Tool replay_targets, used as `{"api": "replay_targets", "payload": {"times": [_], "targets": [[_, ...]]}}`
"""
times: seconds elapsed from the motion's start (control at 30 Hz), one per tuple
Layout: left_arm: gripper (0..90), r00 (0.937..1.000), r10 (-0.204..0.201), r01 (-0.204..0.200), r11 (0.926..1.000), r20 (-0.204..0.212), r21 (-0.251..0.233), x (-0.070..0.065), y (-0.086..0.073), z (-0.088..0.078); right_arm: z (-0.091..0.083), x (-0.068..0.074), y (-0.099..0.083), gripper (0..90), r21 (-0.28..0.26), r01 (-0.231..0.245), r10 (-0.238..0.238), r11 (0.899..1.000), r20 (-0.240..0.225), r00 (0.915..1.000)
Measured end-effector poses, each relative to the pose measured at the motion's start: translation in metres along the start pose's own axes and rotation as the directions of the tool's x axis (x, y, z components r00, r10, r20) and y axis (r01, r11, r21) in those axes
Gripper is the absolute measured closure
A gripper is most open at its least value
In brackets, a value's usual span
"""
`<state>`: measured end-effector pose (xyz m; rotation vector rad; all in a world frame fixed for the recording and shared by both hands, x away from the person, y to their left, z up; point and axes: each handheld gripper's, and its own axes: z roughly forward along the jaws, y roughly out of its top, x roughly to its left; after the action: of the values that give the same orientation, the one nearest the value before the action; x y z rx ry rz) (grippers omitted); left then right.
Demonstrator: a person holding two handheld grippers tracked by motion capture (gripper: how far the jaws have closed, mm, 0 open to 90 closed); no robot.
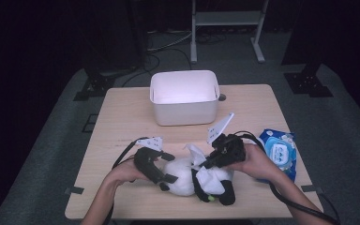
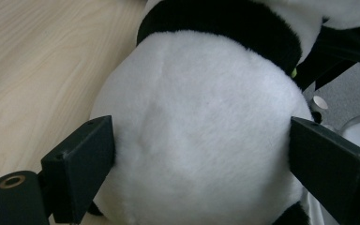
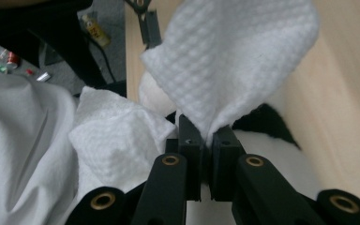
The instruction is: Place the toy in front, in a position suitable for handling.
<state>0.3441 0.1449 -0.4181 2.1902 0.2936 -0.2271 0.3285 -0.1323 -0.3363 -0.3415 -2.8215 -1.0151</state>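
A plush panda (image 1: pixel 192 178) lies on its side near the front edge of the wooden bench (image 1: pixel 122 117), between the person's two hands. Its white body faces the left gripper (image 1: pixel 161 166), and its black limbs point toward the front right.

The left gripper comes in from the left. Its two black fingers (image 2: pixel 82 161) stand wide apart on either side of the panda's round white body (image 2: pixel 197 140). In the left gripper view the fingers sit right at the fur on both flanks, though whether they press into it cannot be told. No other thing lies between them.

The right gripper (image 1: pixel 215 157) reaches in from the right, over the panda's upper side. Its fingers (image 3: pixel 190 154) are closed tight on a white textured wipe (image 3: pixel 234 61), pinching it at a fold so the sheet fans out above the tips. Another bunched part of the wipe (image 3: pixel 112 140) rests beside the gripper on the toy. In the high view the wipe (image 1: pixel 197 154) stands up as a white tuft just above the panda.

A white tub (image 1: pixel 184 96) sits at the middle of the bench, well behind the toy. A blue pack of wipes (image 1: pixel 280 151) lies at the right edge, just beyond the right hand (image 1: pixel 255 164).
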Motion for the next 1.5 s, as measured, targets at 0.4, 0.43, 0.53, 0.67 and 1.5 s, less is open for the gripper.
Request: {"api": "replay_targets", "payload": {"times": [0.4, 0.43, 0.53, 0.67, 1.5], "targets": [[8.1, 1.0000, 0.002, -0.002, 0.9999, -0.008, 0.016, -0.003, 0.000, 0.003, 0.002, -0.008, -0.010, 85.0, 0.025, -0.029, 0.028, 0.999, 0.011, 0.9995], [7.4, 1.0000, 0.001, -0.001, 0.9999, -0.001, 0.014, -0.002, 0.001, 0.002, 0.005, -0.008, -0.011, 85.1, 0.032, -0.033, 0.033, 0.999, -0.001, 0.9995], [6.6, 0.9997, -0.015, 0.015, 0.9999, 0.019, -0.001, -0.002, 0.002, 0.001, 0.007, -0.007, -0.014, 85.1, 0.041, -0.026, 0.026, 0.999, -0.010, 0.9996], [6.4, 0.9996, -0.019, 0.019, 0.9998, 0.022, -0.009, -0.001, 0.005, 0.000, 0.010, -0.005, -0.017, 85.2, 0.056, -0.024, 0.026, 0.998, -0.035, 0.9990], [4.7, 0.9960, 0.069, -0.065, 0.9961, -0.058, 0.060, -0.006, 0.007, 0.019, 0.029, -0.004, -0.018, 86.2, 0.099, 0.010, -0.008, 0.995, -0.023, 0.9997]]}}
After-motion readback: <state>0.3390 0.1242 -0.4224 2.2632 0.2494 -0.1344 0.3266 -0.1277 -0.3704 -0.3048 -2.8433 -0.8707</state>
